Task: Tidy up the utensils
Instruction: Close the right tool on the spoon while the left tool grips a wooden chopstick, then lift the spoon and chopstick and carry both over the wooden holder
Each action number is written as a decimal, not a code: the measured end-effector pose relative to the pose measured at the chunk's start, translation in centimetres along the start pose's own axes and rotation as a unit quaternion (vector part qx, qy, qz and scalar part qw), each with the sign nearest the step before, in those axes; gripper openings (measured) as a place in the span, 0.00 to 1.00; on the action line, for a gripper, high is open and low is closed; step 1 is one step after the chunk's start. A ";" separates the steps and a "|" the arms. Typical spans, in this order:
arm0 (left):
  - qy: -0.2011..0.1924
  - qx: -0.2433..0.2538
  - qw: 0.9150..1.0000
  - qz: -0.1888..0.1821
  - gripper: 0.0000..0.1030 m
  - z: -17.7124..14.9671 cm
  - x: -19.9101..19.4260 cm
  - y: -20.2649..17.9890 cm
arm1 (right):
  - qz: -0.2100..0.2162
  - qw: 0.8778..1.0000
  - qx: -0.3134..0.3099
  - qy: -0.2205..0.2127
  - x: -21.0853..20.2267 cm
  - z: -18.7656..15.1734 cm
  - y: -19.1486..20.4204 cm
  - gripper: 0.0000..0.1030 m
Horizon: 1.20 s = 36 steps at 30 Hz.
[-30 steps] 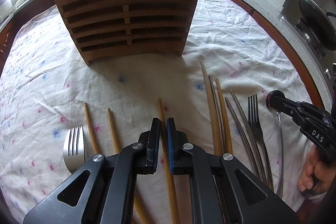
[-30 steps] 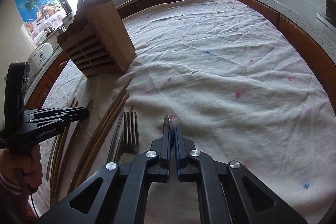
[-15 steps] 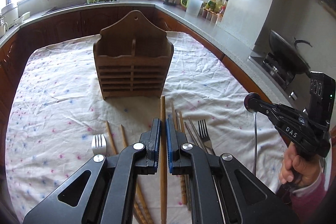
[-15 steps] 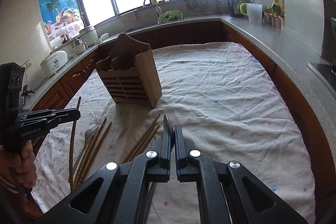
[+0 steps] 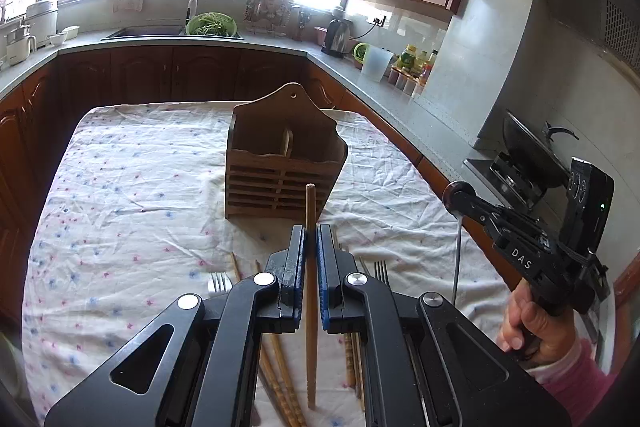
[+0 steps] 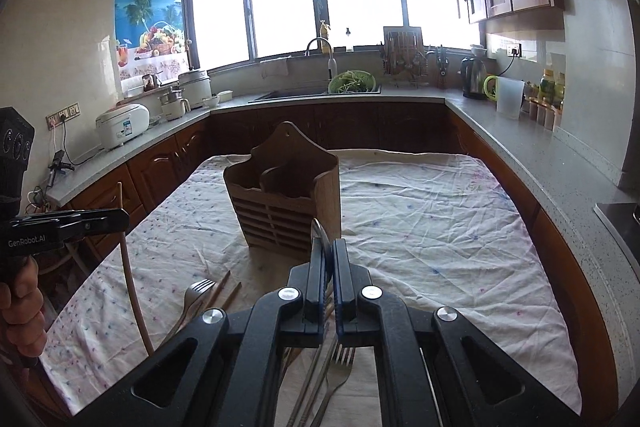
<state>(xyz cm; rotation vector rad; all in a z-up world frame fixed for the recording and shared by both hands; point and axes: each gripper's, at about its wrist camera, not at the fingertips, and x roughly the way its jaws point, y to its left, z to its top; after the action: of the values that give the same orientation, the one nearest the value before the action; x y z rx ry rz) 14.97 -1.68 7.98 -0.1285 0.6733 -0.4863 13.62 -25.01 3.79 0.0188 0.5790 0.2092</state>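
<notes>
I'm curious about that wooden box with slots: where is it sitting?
The wooden utensil holder stands upright mid-table on the flowered tablecloth, straight ahead of both tongs in both views, beyond the chopsticks and forks lying on the cloth.

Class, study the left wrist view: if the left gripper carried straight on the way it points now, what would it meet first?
Probably the wooden utensil holder: the left gripper, shut on a wooden chopstick, aims at its slatted front. Depth is unclear.

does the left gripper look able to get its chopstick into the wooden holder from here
Probably yes. The left gripper is shut on the wooden chopstick, the wooden utensil holder stands ahead with open, seemingly empty compartments, and nothing lies between them.
</notes>
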 end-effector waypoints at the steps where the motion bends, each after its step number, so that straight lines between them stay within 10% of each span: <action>1: -0.002 -0.002 1.000 -0.001 0.05 0.0 0.0 0.1 | 0.000 1.000 -0.001 -0.005 0.1 0.1 0.1 0.03; 23: -0.028 -0.020 0.999 -0.012 0.05 2.9 -0.1 1.6 | 0.023 0.999 0.008 -0.024 2.2 0.2 0.1 0.05; 36: -0.143 -0.011 0.990 0.015 0.05 12.7 -1.7 2.7 | -0.011 0.984 0.030 -0.176 4.8 7.5 0.3 0.04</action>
<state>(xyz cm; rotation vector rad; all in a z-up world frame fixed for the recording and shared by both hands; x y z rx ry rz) 22.79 0.96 18.12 -0.2047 0.3986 -0.4207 21.55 -23.43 7.49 0.1061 0.2331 0.1611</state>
